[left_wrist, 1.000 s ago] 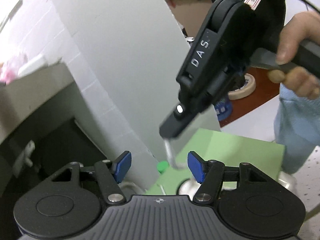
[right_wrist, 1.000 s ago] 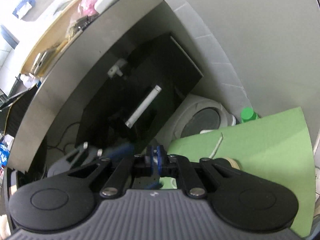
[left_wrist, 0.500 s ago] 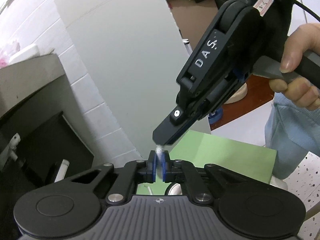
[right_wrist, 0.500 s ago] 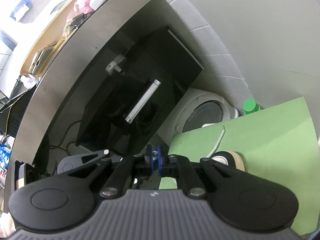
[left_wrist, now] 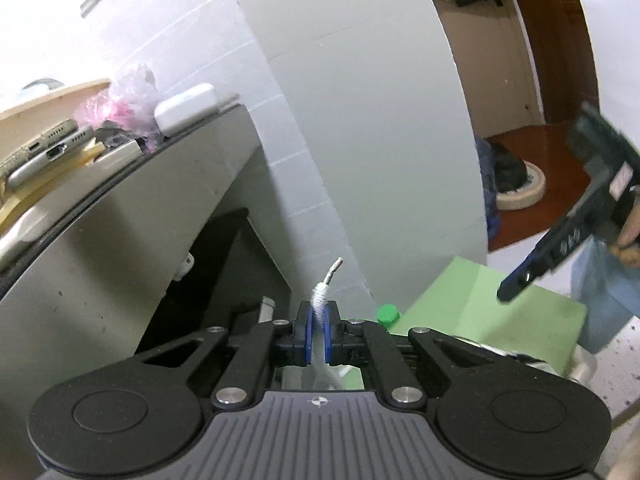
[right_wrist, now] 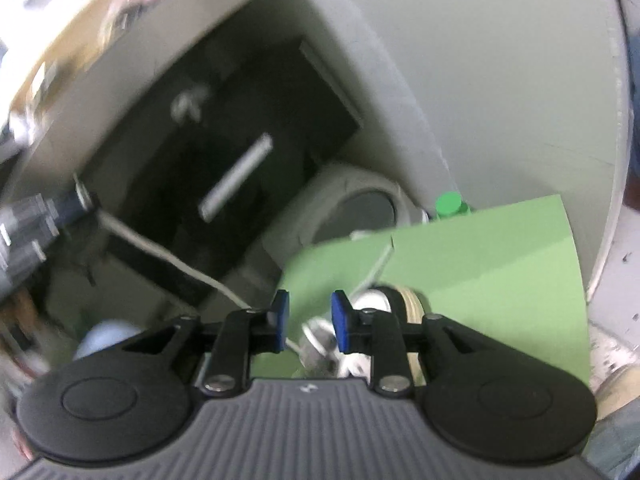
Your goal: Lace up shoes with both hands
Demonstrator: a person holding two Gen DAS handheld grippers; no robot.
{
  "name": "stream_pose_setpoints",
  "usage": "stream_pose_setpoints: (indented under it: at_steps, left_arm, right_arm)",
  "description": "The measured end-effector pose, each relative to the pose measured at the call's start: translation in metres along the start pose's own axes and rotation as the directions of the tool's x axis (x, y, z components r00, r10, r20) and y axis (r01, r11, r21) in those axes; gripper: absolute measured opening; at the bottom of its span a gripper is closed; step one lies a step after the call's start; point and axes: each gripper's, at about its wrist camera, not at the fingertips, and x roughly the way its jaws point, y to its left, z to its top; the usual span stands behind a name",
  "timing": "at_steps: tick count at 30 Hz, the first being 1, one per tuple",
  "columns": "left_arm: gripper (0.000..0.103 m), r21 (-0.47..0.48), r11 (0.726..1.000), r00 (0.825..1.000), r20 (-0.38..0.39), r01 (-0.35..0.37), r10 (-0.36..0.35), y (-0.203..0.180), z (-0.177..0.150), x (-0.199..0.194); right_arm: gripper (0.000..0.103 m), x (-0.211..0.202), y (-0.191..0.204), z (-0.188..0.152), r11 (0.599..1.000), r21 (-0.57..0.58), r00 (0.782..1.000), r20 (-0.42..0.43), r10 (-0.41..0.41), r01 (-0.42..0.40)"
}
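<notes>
the left gripper (left_wrist: 317, 330) was closed on a white braided shoelace (left_wrist: 320, 296), its two blue pads pinching the lace so that the frayed end with its thin bent tip stood up just above them. from the right wrist view the same lace ran as a pale taut line from the left gripper, near the left edge of that picture, down toward the shoe (right_wrist: 360, 312), a white shoe with a tan sole that lay on the green paper sheet (right_wrist: 500, 272), close to the sheet's near left edge and partly hidden behind the right gripper (right_wrist: 308, 320). the jaws of the right gripper had just been opening; they stood a little apart with nothing pressed between the blue pads, and the shoe showed through the gap below them. in the left wrist view the right gripper appeared at the right side above the green sheet, held by a person's hand (left_wrist: 628, 236). a green bottle cap (right_wrist: 448, 203) stood just beyond the far edge of the sheet. this view was blurred.
</notes>
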Motion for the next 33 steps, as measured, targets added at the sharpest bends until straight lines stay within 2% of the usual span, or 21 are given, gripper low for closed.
stream_pose_setpoints:
  at_steps: [2, 4, 7, 10, 15, 23, 25, 29, 33]
  left_arm:
    - [0.005, 0.020, 1.000, 0.999, -0.035, 0.015, -0.014, -0.010, -0.006, 0.009]
    - [0.005, -0.007, 0.999, 0.996, -0.075, 0.048, -0.049, -0.023, -0.016, 0.026]
    - [0.005, -0.054, 0.993, 0.987, -0.117, 0.105, -0.111, -0.042, -0.027, 0.048]
    - [0.005, -0.066, 0.985, 0.976, -0.144, 0.158, -0.166, -0.060, -0.035, 0.065]
    - [0.005, -0.094, 0.968, 0.952, -0.182, 0.232, -0.246, -0.075, -0.044, 0.087]
    - [0.005, -0.078, 0.959, 0.935, -0.215, 0.271, -0.282, -0.083, -0.048, 0.106]
    - [0.005, -0.065, 0.960, 0.934, -0.220, 0.273, -0.280, -0.085, -0.049, 0.110]
    - [0.005, -0.061, 0.960, 0.933, -0.227, 0.273, -0.279, -0.084, -0.050, 0.115]
    - [0.005, -0.055, 0.962, 0.933, -0.233, 0.269, -0.274, -0.085, -0.051, 0.118]
  right_arm:
    - [0.026, 0.013, 0.015, -0.008, 0.992, -0.122, 0.998, -0.055, -0.023, 0.016]
    - [0.024, 0.026, 0.032, -0.016, 0.967, -0.254, 0.993, -0.104, -0.061, 0.033]
    - [0.024, 0.040, 0.047, -0.023, 0.932, -0.360, 0.986, -0.135, -0.098, 0.043]
    - [0.024, 0.051, 0.045, -0.024, 0.919, -0.388, 0.978, -0.158, -0.133, 0.062]
    - [0.024, 0.065, 0.026, -0.020, 0.945, -0.322, 0.972, -0.201, -0.120, 0.051]
    - [0.025, 0.071, 0.023, -0.025, 0.931, -0.344, 0.955, -0.218, -0.202, 0.118]
    - [0.031, 0.069, 0.025, -0.027, 0.928, -0.350, 0.953, -0.220, -0.210, 0.124]
    - [0.039, 0.073, 0.040, -0.037, 0.884, -0.442, 0.938, -0.221, -0.268, 0.149]
    - [0.039, 0.084, 0.051, -0.046, 0.820, -0.542, 0.921, -0.198, -0.337, 0.183]
